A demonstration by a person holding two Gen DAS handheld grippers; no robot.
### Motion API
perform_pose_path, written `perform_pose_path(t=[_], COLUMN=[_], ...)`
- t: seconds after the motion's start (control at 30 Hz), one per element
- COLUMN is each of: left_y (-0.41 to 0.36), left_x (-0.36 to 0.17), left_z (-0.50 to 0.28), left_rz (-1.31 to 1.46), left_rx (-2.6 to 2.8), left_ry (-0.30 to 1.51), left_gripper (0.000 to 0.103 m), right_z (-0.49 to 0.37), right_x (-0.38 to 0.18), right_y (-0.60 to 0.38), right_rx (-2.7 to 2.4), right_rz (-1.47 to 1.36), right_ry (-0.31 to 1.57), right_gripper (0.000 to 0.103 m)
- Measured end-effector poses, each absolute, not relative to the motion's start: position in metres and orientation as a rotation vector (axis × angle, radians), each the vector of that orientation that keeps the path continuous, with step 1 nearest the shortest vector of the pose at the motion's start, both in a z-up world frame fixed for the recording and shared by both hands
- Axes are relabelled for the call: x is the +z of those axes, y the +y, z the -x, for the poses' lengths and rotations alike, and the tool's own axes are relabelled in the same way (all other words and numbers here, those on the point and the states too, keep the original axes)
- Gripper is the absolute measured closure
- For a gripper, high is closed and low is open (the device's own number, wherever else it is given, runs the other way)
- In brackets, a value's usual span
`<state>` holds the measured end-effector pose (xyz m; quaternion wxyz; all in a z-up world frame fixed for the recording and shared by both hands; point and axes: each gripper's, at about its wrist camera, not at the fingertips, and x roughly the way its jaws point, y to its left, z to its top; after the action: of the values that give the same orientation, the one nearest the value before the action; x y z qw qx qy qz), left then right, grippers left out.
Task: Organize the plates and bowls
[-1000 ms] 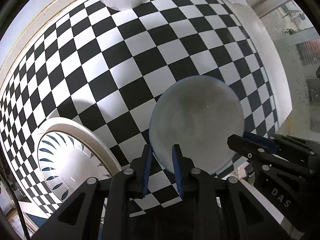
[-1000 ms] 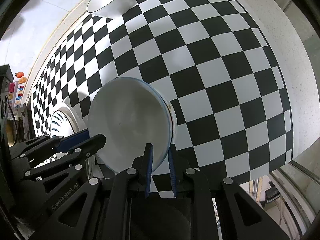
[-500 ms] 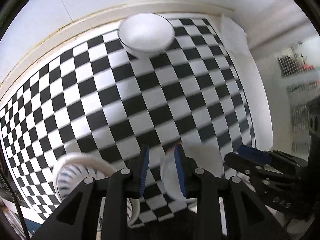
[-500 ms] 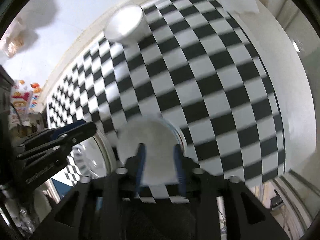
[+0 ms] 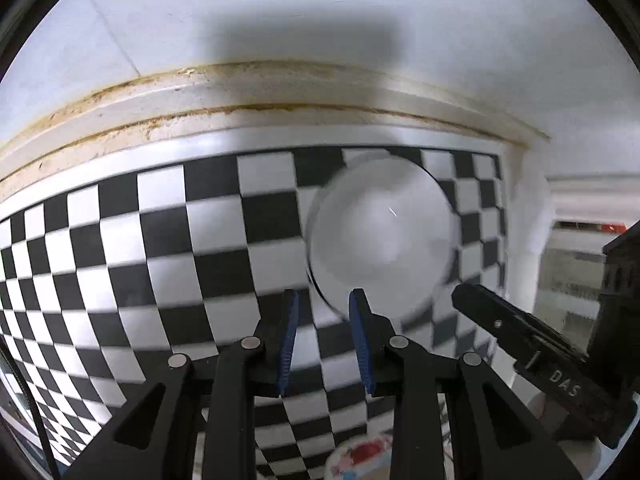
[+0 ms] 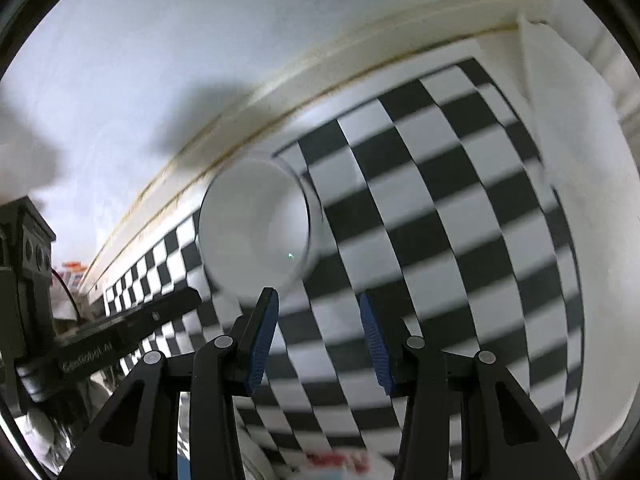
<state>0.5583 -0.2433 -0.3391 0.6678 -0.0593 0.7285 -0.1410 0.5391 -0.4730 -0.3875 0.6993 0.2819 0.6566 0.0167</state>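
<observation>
Bowl, white and blurred by motion, sits on the black-and-white checkered cloth near the far wall, seen from the left wrist camera just ahead of the left gripper. That gripper's blue-padded fingers stand apart with nothing between them, the right-hand pad overlapping the bowl's near rim in the picture, though I cannot tell whether it touches. The right gripper's black finger reaches in from the right edge. Behind the cloth runs a white ledge with brownish stained seams, then a plain white wall crossed by a broad shadow. At the bottom edge something round with red markings shows, too blurred to name. From the right wrist camera the same bowl lies to the upper left, at the cloth's back corner beside the ledge; the right gripper is spread wide and empty, pointed at bare checkered cloth to the right of the bowl. The left gripper comes in from the left, low. No plates appear in either view, so how much is already sorted cannot be judged — the bowl looks yet to be picked up and grouped with the other dishes.
</observation>
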Motion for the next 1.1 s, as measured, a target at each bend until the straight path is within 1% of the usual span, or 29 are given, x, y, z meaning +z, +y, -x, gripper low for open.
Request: perform_pose_path(t=[0.2,0.23,0.3,0.37,0.47,0.7,0.9,1.1], left_y=[-0.254,-0.256,-0.26,-0.261,-0.261,-0.258,-0.253,-0.247], left_x=[-0.373,-0.377,-0.379,-0.375,-0.366,-0.342,-0.3,-0.258], left_z=[-0.577,-0.577,-0.575,-0.573,-0.569,-0.554,-0.524,-0.481], left_rz=[0.055,0.041,0.033,0.036,0.005,-0.017,-0.025,-0.038], left_rx=[-0.316,-0.317,-0.333,-0.343,-0.325,-0.324,-0.354,-0.404], left_ry=[1.664,1.656,1.645,1.63,1.6,1.564,1.505,1.454], left_gripper=[0.08,0.082,0.086,0.089,0.089,0.089,0.089,0.089], right_z=[-0.588,-0.592,-0.596,-0.597,-0.598,-0.588,-0.563,-0.52], right_x=[-0.425,-0.431,-0.443,-0.446,-0.441,-0.422,-0.384,-0.337], right_y=[-0.471,-0.47,-0.466,-0.463,-0.457,-0.458,-0.449,-0.44], right_rx=[0.013,0.009,0.007,0.024,0.02,0.047,0.054,0.043], right_rz=[-0.608,-0.596,-0.572,-0.568,-0.5,-0.487,-0.477,-0.471], right_ry=[1.521,1.538,1.56,1.557,1.554,1.537,1.482,1.419], right_gripper=[0.058,0.06,0.089,0.093,0.093,0.093,0.094,0.094])
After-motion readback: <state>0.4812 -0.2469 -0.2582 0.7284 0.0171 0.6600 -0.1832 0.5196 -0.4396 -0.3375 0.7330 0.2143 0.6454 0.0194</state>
